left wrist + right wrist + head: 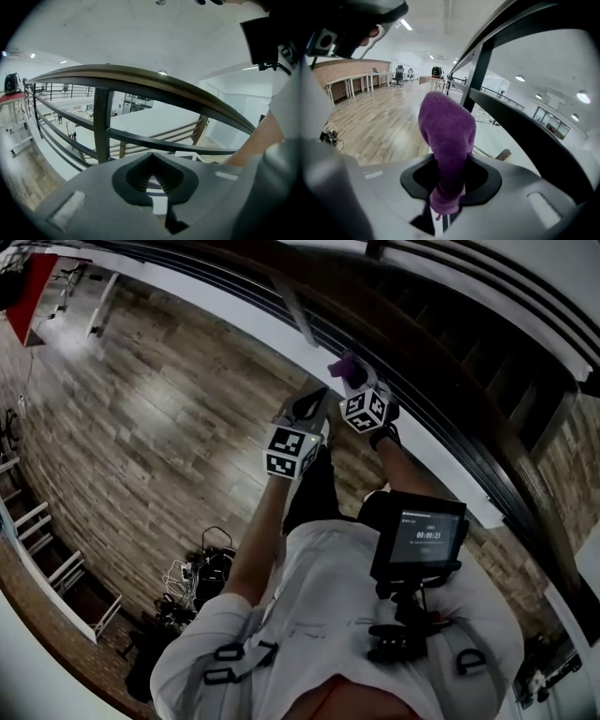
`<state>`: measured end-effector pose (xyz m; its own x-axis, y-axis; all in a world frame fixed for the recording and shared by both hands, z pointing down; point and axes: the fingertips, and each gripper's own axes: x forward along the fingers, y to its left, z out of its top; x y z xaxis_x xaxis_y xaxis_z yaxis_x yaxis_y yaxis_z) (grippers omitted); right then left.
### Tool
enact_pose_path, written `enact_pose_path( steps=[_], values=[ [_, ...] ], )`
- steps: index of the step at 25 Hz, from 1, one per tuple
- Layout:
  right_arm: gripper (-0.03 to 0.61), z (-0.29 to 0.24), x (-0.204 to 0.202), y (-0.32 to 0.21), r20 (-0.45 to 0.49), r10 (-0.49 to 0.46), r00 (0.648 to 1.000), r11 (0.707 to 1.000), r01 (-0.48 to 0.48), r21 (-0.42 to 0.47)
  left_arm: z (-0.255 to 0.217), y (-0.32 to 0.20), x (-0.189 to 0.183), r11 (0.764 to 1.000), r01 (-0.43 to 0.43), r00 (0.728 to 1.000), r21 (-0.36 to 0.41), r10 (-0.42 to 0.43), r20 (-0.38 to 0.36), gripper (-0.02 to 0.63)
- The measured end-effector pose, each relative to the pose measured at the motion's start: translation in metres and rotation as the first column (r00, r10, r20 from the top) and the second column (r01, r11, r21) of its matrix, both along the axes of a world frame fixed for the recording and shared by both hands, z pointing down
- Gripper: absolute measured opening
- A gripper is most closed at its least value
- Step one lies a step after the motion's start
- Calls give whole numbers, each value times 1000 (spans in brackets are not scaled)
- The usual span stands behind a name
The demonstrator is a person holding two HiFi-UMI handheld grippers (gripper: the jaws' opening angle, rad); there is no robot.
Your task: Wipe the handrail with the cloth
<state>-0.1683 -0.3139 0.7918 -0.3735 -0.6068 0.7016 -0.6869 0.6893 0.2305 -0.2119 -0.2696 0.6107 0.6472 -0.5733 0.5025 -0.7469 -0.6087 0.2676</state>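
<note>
The dark wooden handrail [450, 381] runs slantwise across the head view, just beyond both grippers. My right gripper [352, 378] is shut on a purple cloth [345, 362], whose bunched end sticks up toward the rail. In the right gripper view the cloth [447, 131] rises from between the jaws of the gripper [449, 180], and the handrail [487, 28] passes above at the right. My left gripper [309, 405] hangs beside the right one, below the rail. Its jaws [151, 176] are shut with nothing held, and the handrail [140, 77] arches above them.
Black horizontal bars and a baluster [101, 122] fill the railing under the handrail, with an open lower level behind. Wooden floor [159, 418] spreads to the left, with a heap of cables [202, 573] and white desks [47, 549]. A screen device [419, 538] hangs on the person's chest.
</note>
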Motion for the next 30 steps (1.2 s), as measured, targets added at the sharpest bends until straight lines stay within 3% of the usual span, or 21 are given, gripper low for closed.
enact_pose_path(
  steps=[4, 8, 11, 13, 16, 20, 26, 30],
  values=[
    [101, 8, -15, -53, -111, -26, 993, 998, 32, 55, 4, -25, -27, 999, 50, 999, 5, -50, 11, 0],
    [101, 15, -28, -96, -165, -27, 986, 996, 39, 74, 17, -28, -46, 995, 95, 995, -9, -95, 17, 0],
    [101, 48, -70, -125, -155, -40, 987, 999, 43, 13, 46, -31, -78, 993, 113, 994, -26, -112, 4, 0],
    [103, 62, -74, -132, -148, -30, 989, 999, 24, -40, 56, -24, -80, 993, 108, 994, -55, -108, 0, 0],
    [104, 62, -72, -137, -169, -29, 985, 999, 26, -22, 66, -14, -75, 993, 90, 996, -75, -90, 8, 0],
    [101, 61, -81, -135, -112, -8, 994, 1000, 5, -29, 74, -6, -78, 993, 97, 995, -64, -97, 3, 0],
    [101, 57, -33, -109, -69, 53, 996, 998, -56, -36, 73, -1, -64, 988, 141, 990, -60, -141, 7, 0],
    [101, 58, 15, -68, -63, 107, 992, 994, -109, -19, 69, 16, -30, 991, 112, 994, -70, -112, 7, 0]
  ],
)
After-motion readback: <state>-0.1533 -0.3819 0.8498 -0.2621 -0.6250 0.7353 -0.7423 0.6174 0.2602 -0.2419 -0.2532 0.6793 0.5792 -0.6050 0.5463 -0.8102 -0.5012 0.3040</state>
